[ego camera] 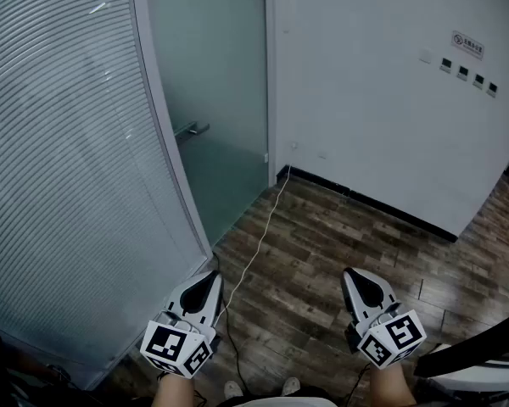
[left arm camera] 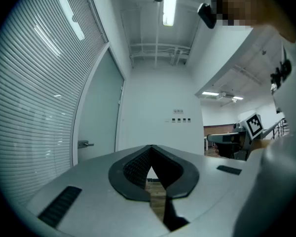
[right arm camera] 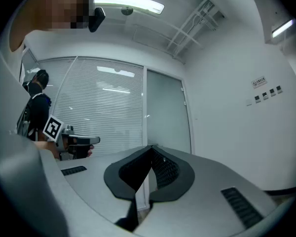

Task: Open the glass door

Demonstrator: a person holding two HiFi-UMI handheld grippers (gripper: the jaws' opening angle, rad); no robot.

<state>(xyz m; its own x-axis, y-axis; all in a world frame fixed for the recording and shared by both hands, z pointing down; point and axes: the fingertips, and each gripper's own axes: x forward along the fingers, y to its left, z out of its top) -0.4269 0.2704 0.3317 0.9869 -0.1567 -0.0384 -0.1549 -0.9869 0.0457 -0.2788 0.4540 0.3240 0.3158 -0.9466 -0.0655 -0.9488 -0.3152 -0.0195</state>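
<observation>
Task barely begun: frosted glass door point(ego camera: 216, 83), upper centre of head view, looked closed, lever handle point(ego camera: 192, 130) untouched. Left gripper point(ego camera: 212, 278) and right gripper point(ego camera: 349, 275) sat low in frame, both clenched on nothing, well apart from door.

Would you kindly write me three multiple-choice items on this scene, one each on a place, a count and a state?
1. Where does the door handle sit?
A. On the frosted glass door, beside the blinds
B. On a wooden cupboard
C. On the floor

2. How many dark switches stand in a row on the white wall?
A. Two
B. Four
C. Six

3. How do the right gripper's jaws stand?
A. Wide apart
B. Closed on a cable
C. Shut, with nothing between

Answers: 1 A, the handle juts from the door near the blinds. 2 B, four show in a row. 3 C, the right gripper view shows the tips meeting, empty.
</observation>
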